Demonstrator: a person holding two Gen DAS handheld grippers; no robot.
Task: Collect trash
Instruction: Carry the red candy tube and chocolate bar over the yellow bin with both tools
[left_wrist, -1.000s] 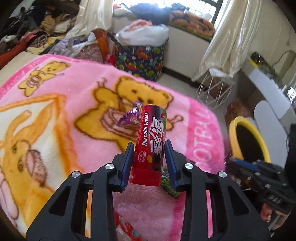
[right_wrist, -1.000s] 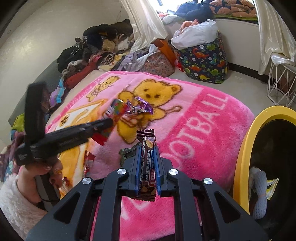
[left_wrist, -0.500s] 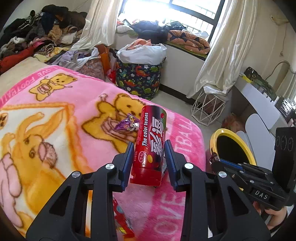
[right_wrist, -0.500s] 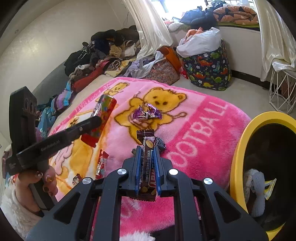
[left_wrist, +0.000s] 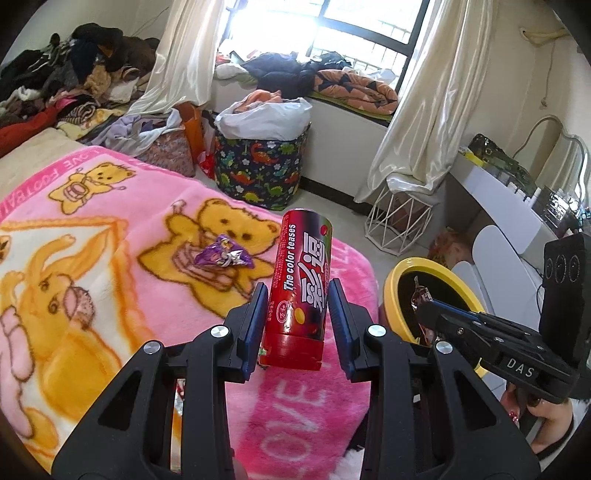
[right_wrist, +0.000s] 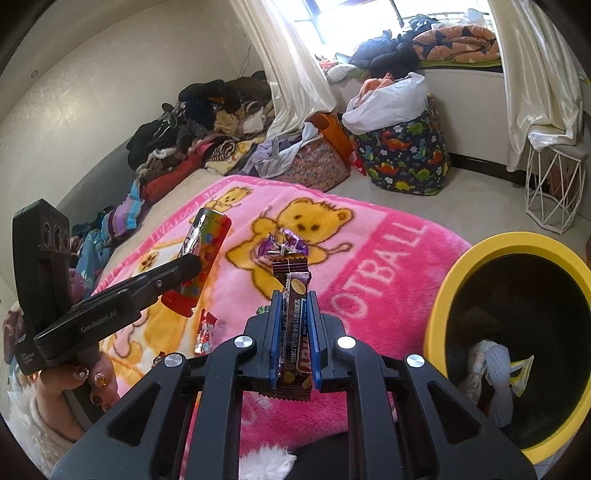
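My left gripper (left_wrist: 298, 300) is shut on a red candy tube (left_wrist: 301, 280) and holds it upright above the pink bear blanket (left_wrist: 110, 229); the tube also shows in the right wrist view (right_wrist: 201, 258). My right gripper (right_wrist: 293, 308) is shut on a brown snack wrapper (right_wrist: 293, 314) above the blanket, left of the yellow-rimmed trash bin (right_wrist: 461, 266). In the left wrist view the bin (left_wrist: 397, 273) sits to the right with the right gripper (left_wrist: 423, 308) over its rim. A crumpled purple wrapper (left_wrist: 223, 255) lies on the blanket and shows again in the right wrist view (right_wrist: 282, 246).
More wrappers (right_wrist: 205, 330) lie on the blanket near its front. Crumpled paper (right_wrist: 491, 365) lies inside the bin. A dinosaur-print basket (left_wrist: 258, 166), a white wire stand (left_wrist: 397, 218), a clothes pile (left_wrist: 62, 88) and a white desk (left_wrist: 509, 206) surround the bed.
Both grippers have risen and pulled back from the blanket with their loads. The right gripper has moved toward the bin's rim.
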